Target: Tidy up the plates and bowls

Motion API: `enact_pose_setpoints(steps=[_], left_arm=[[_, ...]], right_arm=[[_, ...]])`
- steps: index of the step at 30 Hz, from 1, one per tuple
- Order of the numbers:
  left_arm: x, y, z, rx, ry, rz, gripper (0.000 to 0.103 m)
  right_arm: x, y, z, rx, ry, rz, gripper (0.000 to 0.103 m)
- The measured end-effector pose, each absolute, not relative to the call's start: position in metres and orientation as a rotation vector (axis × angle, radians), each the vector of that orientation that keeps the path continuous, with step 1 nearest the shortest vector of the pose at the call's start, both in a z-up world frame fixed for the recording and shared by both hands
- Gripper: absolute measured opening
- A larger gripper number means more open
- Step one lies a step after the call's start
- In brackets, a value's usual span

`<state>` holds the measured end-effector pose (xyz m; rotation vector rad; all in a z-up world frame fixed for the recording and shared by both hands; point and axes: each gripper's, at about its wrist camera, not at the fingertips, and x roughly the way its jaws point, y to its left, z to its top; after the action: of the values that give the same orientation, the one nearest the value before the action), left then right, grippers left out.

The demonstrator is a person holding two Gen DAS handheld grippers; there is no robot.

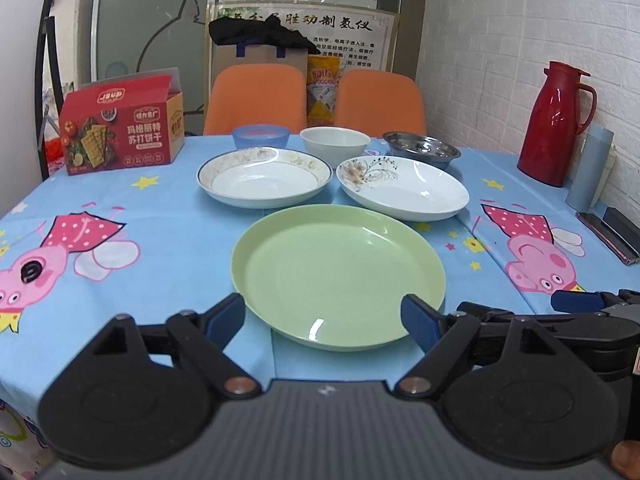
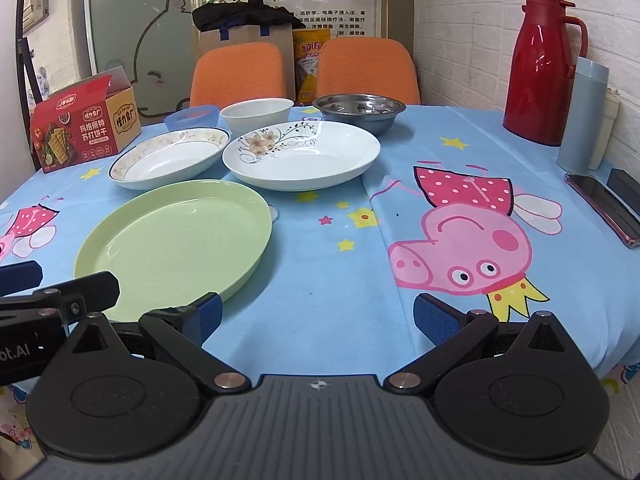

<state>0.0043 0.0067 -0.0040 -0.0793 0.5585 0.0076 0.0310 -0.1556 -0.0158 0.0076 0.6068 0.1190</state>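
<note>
Three plates are counted on the desk [image 1: 132, 216]: a green plate [image 1: 338, 276] nearest, a gold-rimmed plate [image 1: 264, 178] behind it to the left, and a flower-patterned plate [image 1: 402, 188] behind it to the right. The two white plates lie just beside each other, and the flowered one is close to the green rim. Three bowls are lined up in a far row: a blue bowl [image 1: 261, 136] on the left, a white bowl [image 1: 335, 143] in the middle, and a steel bowl [image 1: 422, 150] on the right.

One red cracker box [image 1: 120, 128] is set at the far left, one red thermos [image 1: 556, 124] and one pale blue bottle [image 1: 590, 168] at the far right by the wall, with a phone [image 1: 606, 240] near the right edge. Two orange chairs [image 1: 256, 98] are seen past the far edge.

The left gripper [image 1: 324, 318] is held over the near rim of the green plate, fingers spread wide with nothing gripped. The right gripper [image 2: 316, 314] is held over bare cloth, fingers likewise spread and empty. Open cloth is left to the right of the plates and along the near edge.
</note>
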Motion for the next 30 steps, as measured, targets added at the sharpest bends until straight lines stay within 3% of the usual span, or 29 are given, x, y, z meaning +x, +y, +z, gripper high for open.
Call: enact_pose_setpoints(steps=[30], left_arm=[[0.0064, 0.0087, -0.0070, -0.084, 0.571, 0.008, 0.083]], right_arm=[[0.0320, -0.1545, -0.0188, 0.010, 0.616, 0.124, 0.103]])
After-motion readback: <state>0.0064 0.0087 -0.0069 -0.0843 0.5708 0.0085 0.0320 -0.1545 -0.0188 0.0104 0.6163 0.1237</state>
